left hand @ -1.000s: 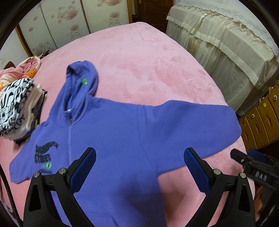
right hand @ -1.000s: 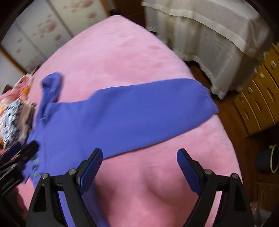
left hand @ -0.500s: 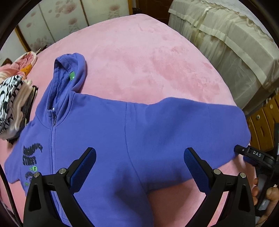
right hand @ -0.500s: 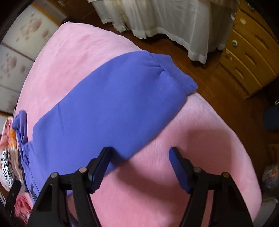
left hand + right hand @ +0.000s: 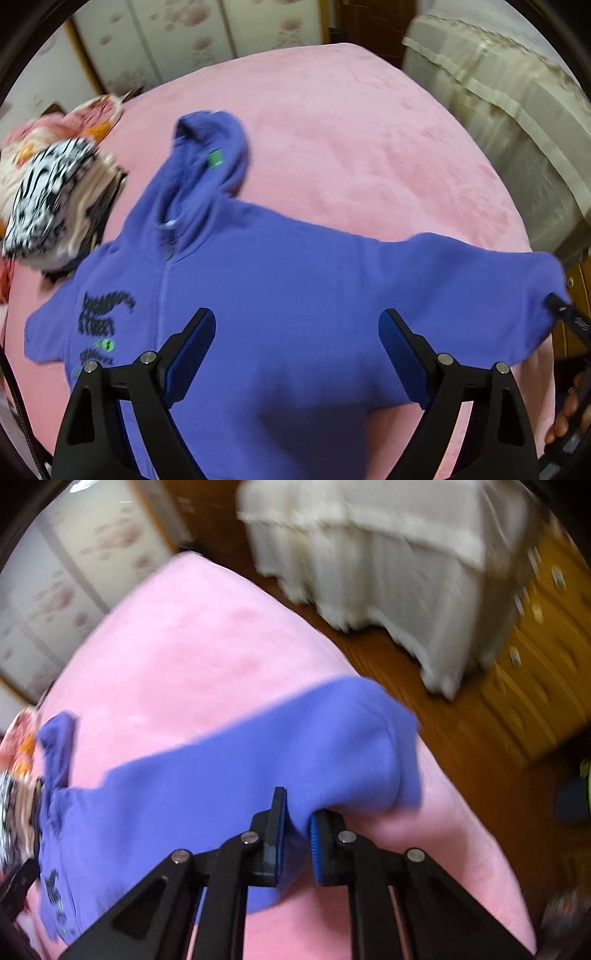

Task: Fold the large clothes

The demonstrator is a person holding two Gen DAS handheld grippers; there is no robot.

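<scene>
The sleeve fold is starting: the right gripper [image 5: 297, 834] has just been closing and now pinches the sleeve [image 5: 258, 760] near its cuff; the left gripper [image 5: 297, 354] hovers over the hoodie [image 5: 295, 280], jaws wide with nothing between the pads (they have narrowed slightly). Next, I judge, the sleeve must be carried across the chest without dragging the body. The hoodie lies front-up on the pink bed [image 5: 369, 129]; its long axis points hood-first toward the far wardrobe [image 5: 184, 33], the sleeve running crosswise.

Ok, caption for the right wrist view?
Right gripper, jaws just closed, pinches the purple hoodie sleeve near the cuff on the pink bed.
</scene>
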